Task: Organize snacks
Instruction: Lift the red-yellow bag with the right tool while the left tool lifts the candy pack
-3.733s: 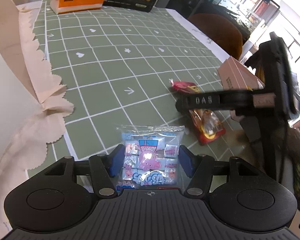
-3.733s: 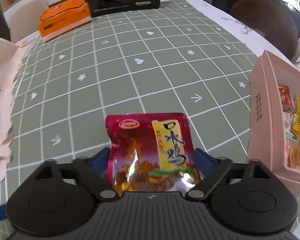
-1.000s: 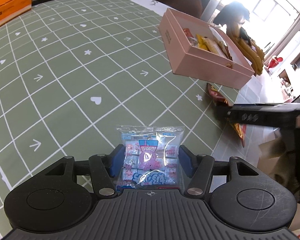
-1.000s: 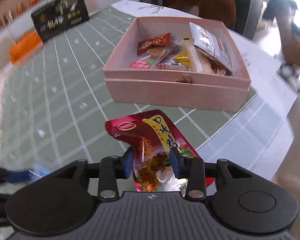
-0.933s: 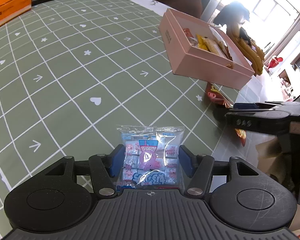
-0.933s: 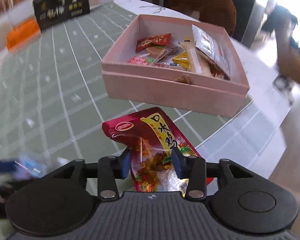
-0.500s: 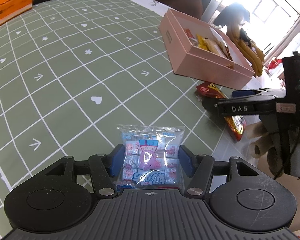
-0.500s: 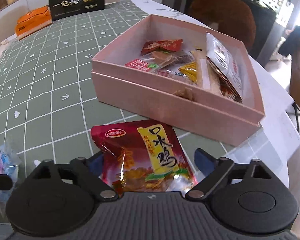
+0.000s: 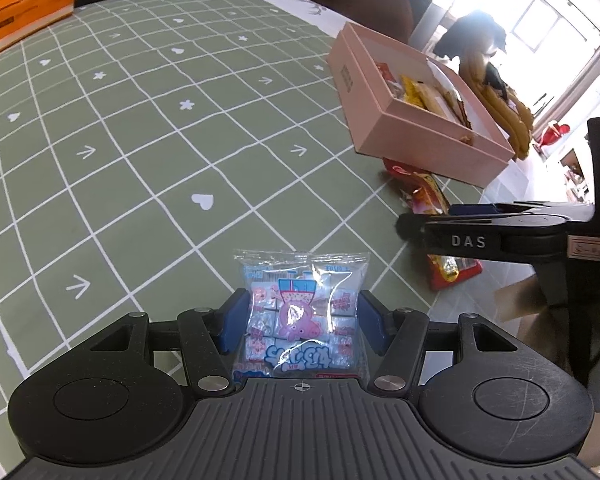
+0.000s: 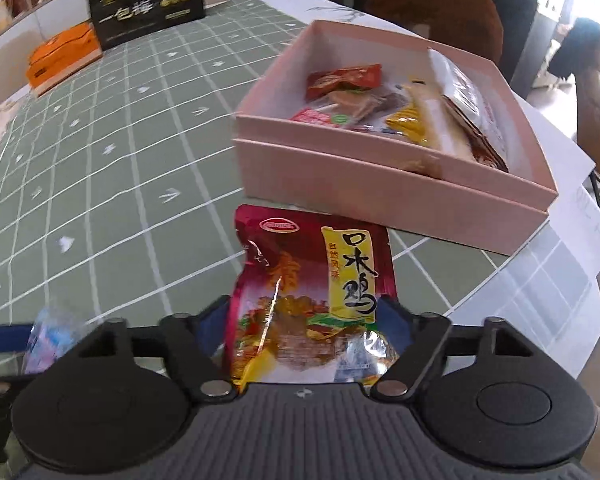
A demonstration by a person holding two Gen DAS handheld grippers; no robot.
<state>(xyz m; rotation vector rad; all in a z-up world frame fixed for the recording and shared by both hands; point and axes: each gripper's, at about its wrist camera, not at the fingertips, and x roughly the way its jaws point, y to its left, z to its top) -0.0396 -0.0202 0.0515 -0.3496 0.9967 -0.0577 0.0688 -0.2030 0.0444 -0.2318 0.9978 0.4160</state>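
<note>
The right gripper, after letting go and re-seating, is closing again on the crinkly red foil chicken-snack pouch, now just short of the open pink cardboard box ahead.

Left gripper clamped, angled downward, right gripper fingers closing

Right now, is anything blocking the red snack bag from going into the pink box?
Only the pink box's own near wall: the red snack bag, between the right gripper's closing fingers, sits below its rim. The box is open on top.
</note>
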